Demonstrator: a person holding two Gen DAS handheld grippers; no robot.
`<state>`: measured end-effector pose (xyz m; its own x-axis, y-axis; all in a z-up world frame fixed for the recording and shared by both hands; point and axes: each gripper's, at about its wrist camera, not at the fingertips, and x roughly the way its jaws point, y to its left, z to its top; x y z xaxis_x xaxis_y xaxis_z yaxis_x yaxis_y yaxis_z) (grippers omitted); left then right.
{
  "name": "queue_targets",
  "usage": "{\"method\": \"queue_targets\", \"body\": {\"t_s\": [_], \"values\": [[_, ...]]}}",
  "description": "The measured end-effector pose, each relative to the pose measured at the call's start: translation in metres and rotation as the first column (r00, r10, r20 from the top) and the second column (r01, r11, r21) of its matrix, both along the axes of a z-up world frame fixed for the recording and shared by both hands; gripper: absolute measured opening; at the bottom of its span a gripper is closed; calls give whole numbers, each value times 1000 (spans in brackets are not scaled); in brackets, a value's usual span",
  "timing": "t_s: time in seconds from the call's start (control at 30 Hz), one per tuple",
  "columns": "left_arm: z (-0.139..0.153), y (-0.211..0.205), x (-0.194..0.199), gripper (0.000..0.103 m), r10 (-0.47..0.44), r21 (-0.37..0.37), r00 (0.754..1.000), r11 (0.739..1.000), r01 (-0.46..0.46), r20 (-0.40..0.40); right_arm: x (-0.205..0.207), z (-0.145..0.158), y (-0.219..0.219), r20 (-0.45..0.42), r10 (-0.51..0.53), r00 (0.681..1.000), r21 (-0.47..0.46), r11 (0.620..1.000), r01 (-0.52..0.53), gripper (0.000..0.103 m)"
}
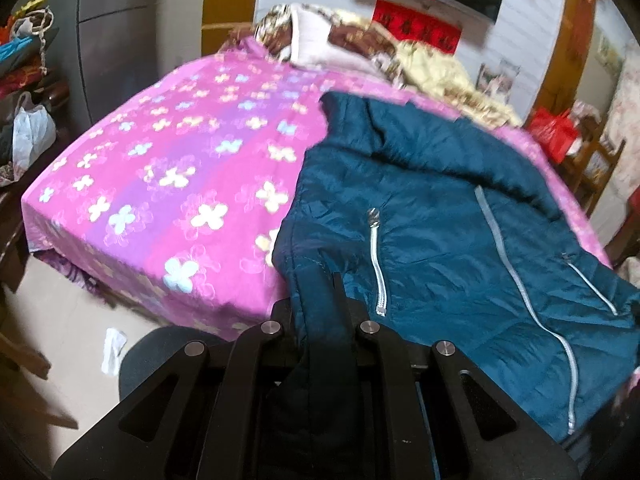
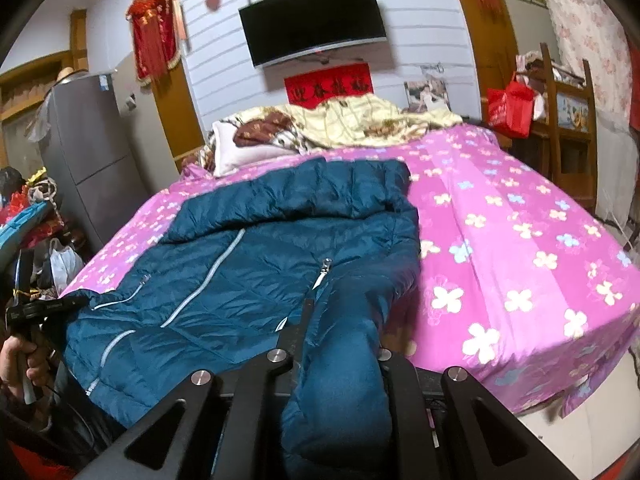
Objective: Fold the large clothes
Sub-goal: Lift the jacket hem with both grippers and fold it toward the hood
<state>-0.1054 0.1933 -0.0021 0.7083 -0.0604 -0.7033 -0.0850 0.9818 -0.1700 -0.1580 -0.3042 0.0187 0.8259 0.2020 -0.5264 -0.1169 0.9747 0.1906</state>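
A dark teal padded jacket (image 1: 460, 232) with silver zips lies front up on the bed's pink flowered sheet (image 1: 168, 168), its hood toward the pillows. My left gripper (image 1: 320, 300) is shut on the jacket's hem at its left side. In the right wrist view the jacket (image 2: 240, 272) spreads over the bed's left half, and my right gripper (image 2: 340, 320) is shut on the jacket's right side fabric, which bunches between the fingers. The left gripper (image 2: 44, 308) shows at the far left, held by a hand.
Pillows and a patterned quilt (image 2: 340, 124) are piled at the bed's head. A grey cabinet (image 2: 88, 152) and clutter stand left of the bed, a wooden chair (image 2: 568, 128) with a red bag (image 2: 512, 108) right. A television (image 2: 316, 20) hangs on the wall.
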Motion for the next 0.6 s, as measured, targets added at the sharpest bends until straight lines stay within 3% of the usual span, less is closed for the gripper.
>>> {"method": "queue_targets", "body": {"t_s": [0.37,0.5,0.6], "values": [[80,25,-49,7,52,-45,980,998,-44,191,-49,72,7,204,65,977,-1,998,-66,9],[92,31,-38,7,75,-96,976,994,-57,202,-41,84,7,224,68,972,13,997,-73,9],[98,28,-18,7,82,-93,971,994,-63,222,-21,84,2,231,57,971,48,996,-70,9]]}}
